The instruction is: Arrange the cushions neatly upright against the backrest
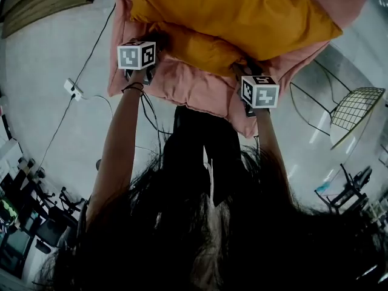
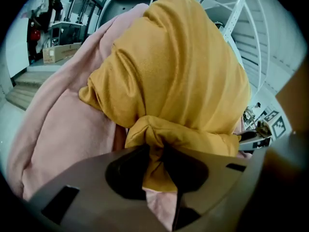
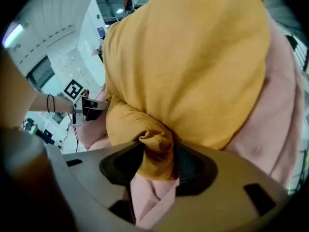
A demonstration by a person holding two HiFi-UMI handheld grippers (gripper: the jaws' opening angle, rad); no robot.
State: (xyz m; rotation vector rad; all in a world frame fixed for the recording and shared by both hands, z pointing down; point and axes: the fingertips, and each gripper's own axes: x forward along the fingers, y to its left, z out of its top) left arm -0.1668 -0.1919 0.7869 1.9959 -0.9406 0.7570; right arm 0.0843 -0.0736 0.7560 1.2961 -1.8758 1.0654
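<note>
Pinches the near left corner of the yellow cushion (image 1: 242, 11) in the left gripper (image 2: 161, 163), jaws almost closed on the bunched cloth. Has the right gripper (image 3: 159, 163) at the near right corner, jaws partly apart, cloth sitting loose between them. Shows the cushion lying on the pink cover (image 1: 200, 86).

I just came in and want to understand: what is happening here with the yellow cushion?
A person holds a pair of tongs in each hand and handles a yellow cushion that lies on a big pink cushion. The left tongs pinch one near corner of the yellow cushion. The right tongs stand wider, with the other near corner between them, seemingly loose.
</note>
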